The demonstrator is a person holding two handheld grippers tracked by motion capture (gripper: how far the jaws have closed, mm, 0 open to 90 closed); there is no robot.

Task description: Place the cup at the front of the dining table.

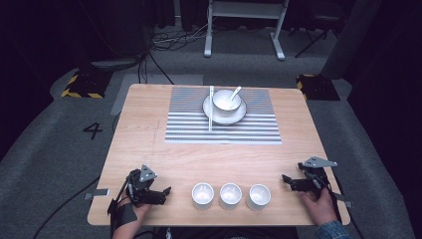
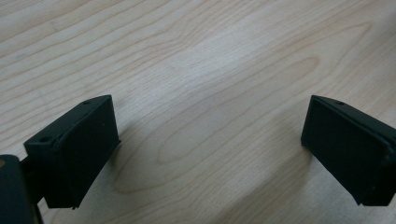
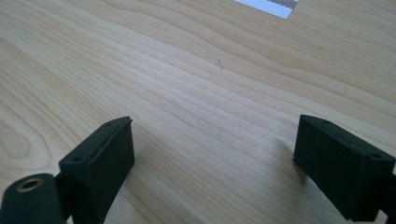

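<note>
On the wooden tabletop (image 1: 149, 149), three light, slippery, fragile cups (image 1: 231, 195) sit between our gaping, empty left tongs (image 1: 166, 190) and right tongs (image 1: 284, 178); we'd pinch a rim.

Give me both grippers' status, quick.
Left gripper: open, nothing between the jaws, over bare table.
Right gripper: open, holding nothing, also over bare wood.
</note>
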